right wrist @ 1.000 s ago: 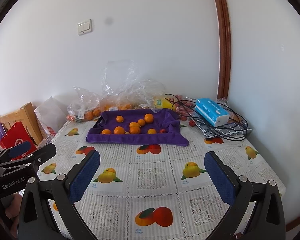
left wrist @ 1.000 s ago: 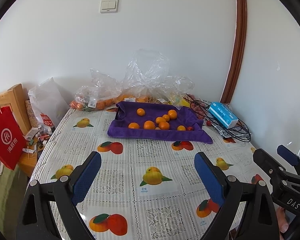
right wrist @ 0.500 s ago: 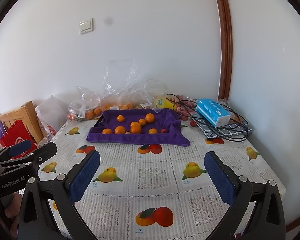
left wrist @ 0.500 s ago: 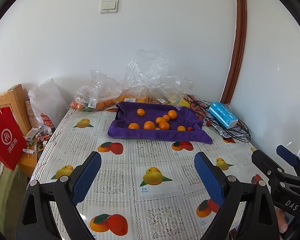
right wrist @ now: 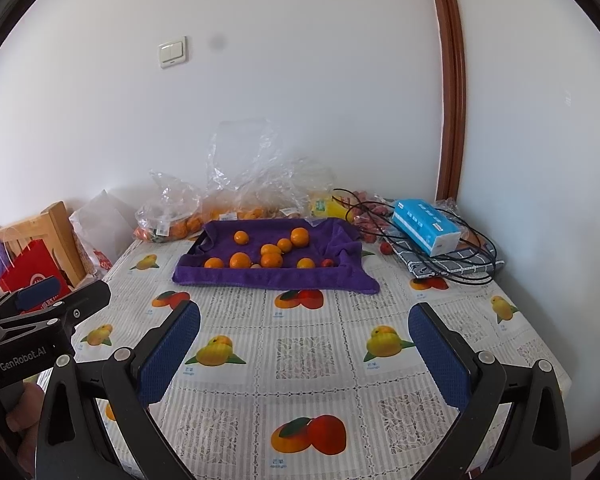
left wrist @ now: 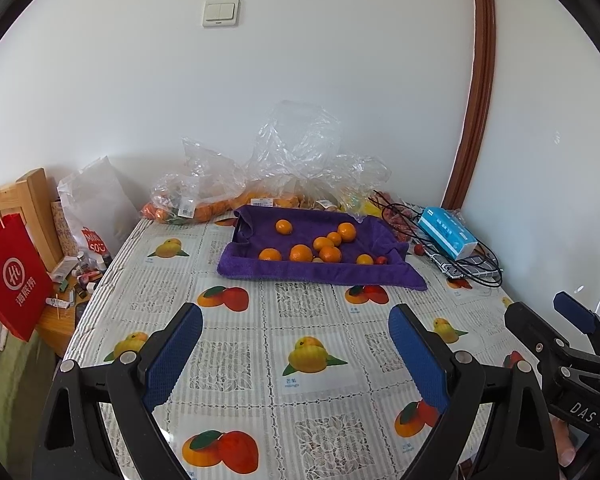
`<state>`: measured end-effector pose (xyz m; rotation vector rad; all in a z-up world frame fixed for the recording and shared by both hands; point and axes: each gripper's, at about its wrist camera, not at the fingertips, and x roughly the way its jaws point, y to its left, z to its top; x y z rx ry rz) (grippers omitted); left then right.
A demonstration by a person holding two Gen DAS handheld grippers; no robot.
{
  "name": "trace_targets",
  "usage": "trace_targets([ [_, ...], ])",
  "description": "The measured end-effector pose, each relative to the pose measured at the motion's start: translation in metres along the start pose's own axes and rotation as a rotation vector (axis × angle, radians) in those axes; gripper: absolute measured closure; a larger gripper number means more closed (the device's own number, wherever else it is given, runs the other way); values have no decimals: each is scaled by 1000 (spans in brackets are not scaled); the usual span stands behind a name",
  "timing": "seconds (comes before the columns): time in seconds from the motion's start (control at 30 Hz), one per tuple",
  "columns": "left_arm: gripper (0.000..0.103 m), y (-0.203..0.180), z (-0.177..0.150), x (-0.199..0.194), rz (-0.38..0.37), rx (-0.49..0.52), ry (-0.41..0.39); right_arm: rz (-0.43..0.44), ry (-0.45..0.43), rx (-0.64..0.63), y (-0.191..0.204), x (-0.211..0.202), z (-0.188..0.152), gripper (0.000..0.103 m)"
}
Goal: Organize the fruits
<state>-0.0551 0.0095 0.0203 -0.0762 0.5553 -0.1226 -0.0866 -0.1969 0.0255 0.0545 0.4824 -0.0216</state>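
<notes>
Purple towel point(left wrist: 319, 268) at worktop point(left wrist: 236, 360) far end holds oranges point(left wrist: 301, 253) (loose, scattered). Left tongs point(left wrist: 296, 344) and right tongs point(right wrist: 303, 344) both spread wide, empty, hovering well short.

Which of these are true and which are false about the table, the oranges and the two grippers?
1. The oranges lie on a purple towel. True.
2. The left gripper holds an orange. False: it is open and holds nothing.
3. The blue tissue box is right of the towel. True.
4. The right gripper is squeezed shut. False: its jaws stand wide apart, above the tablecloth.
5. Clear plastic bags sit behind the towel, near the wall. True.
6. The light switch is on the table. False: it is on the wall.
</notes>
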Motion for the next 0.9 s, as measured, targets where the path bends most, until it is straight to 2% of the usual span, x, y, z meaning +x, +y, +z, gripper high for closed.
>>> trace_targets([
  [0.4, 9, 4, 2, 8, 7, 4, -5, -2, 2, -7, 2, 7, 3, 0],
  [0.53, 9, 5, 3, 17, 17, 15, -2, 47, 17, 9, 0, 15, 7, 0],
  [0.9, 9, 14, 10, 49, 15, 0, 19, 3, 45, -9, 1, 48, 12, 0],
])
